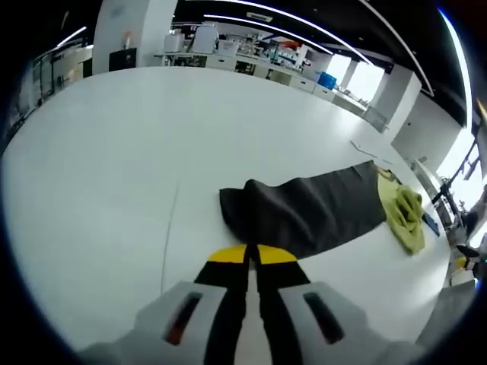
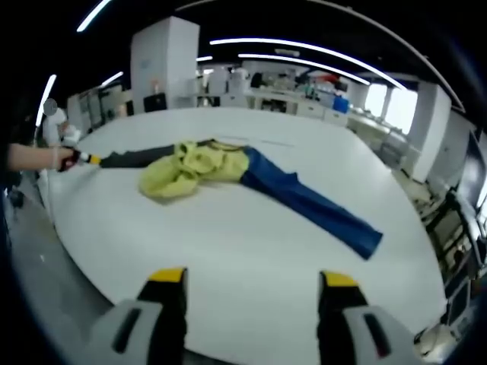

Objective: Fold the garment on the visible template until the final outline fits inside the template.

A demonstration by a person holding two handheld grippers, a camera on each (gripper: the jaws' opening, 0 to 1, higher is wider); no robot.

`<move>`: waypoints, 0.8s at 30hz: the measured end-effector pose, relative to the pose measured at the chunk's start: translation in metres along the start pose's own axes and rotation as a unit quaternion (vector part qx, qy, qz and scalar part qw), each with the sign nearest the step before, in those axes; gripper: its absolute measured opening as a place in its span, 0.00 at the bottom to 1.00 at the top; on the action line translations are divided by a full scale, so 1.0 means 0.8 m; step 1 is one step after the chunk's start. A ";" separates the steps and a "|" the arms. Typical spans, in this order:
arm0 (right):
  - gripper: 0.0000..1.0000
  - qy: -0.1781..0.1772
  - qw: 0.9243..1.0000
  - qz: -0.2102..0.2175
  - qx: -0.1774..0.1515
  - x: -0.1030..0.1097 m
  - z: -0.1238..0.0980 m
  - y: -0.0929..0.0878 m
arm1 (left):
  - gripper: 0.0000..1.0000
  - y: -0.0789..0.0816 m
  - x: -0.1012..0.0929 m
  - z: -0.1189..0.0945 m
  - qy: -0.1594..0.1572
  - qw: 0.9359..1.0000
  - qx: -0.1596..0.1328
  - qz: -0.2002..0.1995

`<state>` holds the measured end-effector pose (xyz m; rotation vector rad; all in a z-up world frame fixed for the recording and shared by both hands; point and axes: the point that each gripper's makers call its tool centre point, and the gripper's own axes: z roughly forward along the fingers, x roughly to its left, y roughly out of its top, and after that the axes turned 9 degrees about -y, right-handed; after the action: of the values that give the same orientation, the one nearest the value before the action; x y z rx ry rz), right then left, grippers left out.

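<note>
A dark grey garment (image 1: 308,207) lies stretched across the white table (image 1: 114,152). My left gripper (image 1: 251,255) is shut on its near end, yellow tips pressed together. A crumpled yellow-green garment (image 1: 403,214) lies on its far end. In the right gripper view the same yellow-green garment (image 2: 186,169) sits mid-table. The dark garment (image 2: 133,157) runs left from it to the left gripper (image 2: 80,159), and a blue trouser leg (image 2: 312,199) runs right. My right gripper (image 2: 253,280) is open above the table's near edge, holding nothing.
A faint thin line (image 1: 169,239) runs across the table top beside the dark garment. A person's hand (image 2: 34,157) holds the left gripper at the table's left edge. Desks, shelves and equipment (image 2: 266,95) stand beyond the table. Floor shows past the table's rim (image 2: 61,228).
</note>
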<state>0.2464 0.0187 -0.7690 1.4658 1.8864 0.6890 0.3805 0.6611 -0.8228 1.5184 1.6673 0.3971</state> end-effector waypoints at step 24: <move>0.66 0.091 0.996 0.002 -0.026 -0.001 0.066 0.040 | 0.63 -0.024 -0.164 -0.060 -0.044 0.996 -0.028 0.073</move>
<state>0.3066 0.0267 -0.7796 1.4164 1.9859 0.8929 0.3229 0.5484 -0.7608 1.5993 1.4702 0.4446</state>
